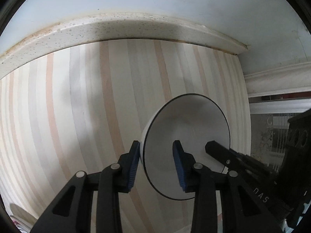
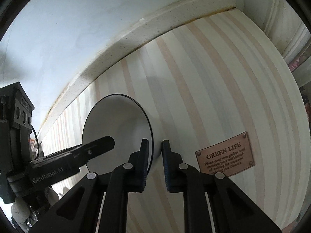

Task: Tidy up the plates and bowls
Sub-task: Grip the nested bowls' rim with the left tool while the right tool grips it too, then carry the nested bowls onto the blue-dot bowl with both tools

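Observation:
A white bowl with a thin black rim is held between both grippers above a striped cloth. My left gripper straddles its left wall, one blue pad outside touching it and one inside, with a gap at the inner pad. My right gripper is shut on the bowl's right wall, one pad inside and one outside. The right gripper's finger shows inside the bowl in the left wrist view. The left gripper's finger shows inside it in the right wrist view.
The striped cloth covers the table. A speckled stone ledge and a pale wall run along the far edge. A brown "GREEN LIFE" label is fixed to the cloth at right.

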